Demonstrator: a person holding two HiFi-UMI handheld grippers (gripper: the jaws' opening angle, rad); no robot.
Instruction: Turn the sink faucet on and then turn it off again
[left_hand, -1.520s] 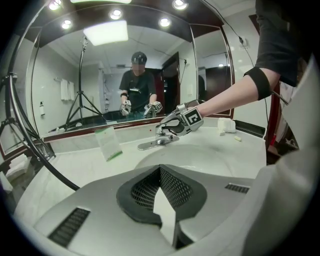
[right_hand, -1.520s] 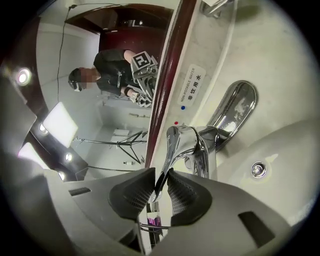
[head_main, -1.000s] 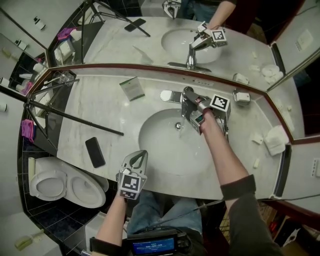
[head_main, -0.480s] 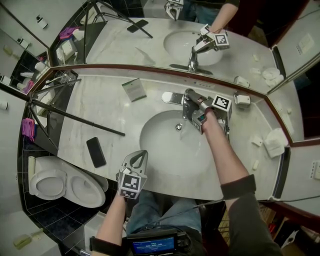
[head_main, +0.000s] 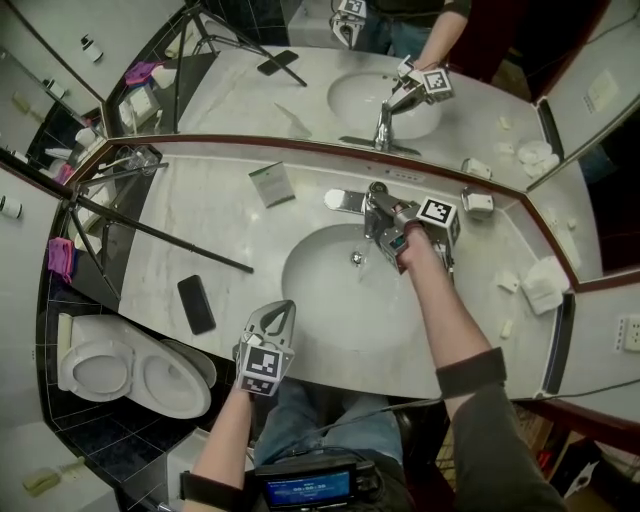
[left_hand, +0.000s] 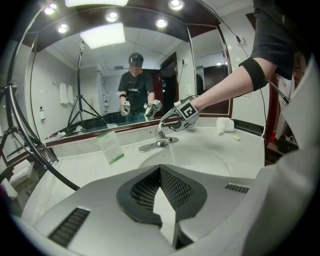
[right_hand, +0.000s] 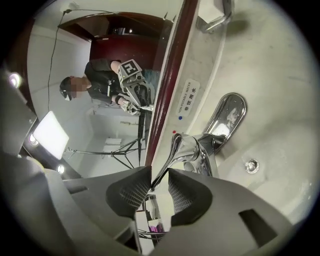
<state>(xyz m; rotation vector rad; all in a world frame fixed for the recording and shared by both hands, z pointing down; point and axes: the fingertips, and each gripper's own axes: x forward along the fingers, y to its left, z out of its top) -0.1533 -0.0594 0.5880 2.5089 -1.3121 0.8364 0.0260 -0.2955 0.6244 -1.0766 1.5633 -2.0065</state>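
At the sink, we see the right forearm stretched diagonally across the sink basin from the lower right, its dark sleeve bunched at the elbow. It carries the right gripper to the faucet. That gripper is rolled onto its side and dips slightly toward the tap.

In the right gripper view its jaws stand apart and have just been opening. The free end of the faucet's lever lies in the gap between them, close against one pad and clear of the other.

The left forearm comes straight up from the bottom of the head view. It holds the left gripper above the front edge of the counter, well apart from the tap. The left gripper angles downward toward the basin, and its jaws are pressed together with nothing between them.

The faucet stands at the back of the basin, midway along the counter and just below the mirror. Its spout reaches forward over the bowl.

The lever's long axis runs from the top of the faucet body out toward the right gripper. Seen from the left gripper view, it is tilted upward, with the free end higher than the hinge.
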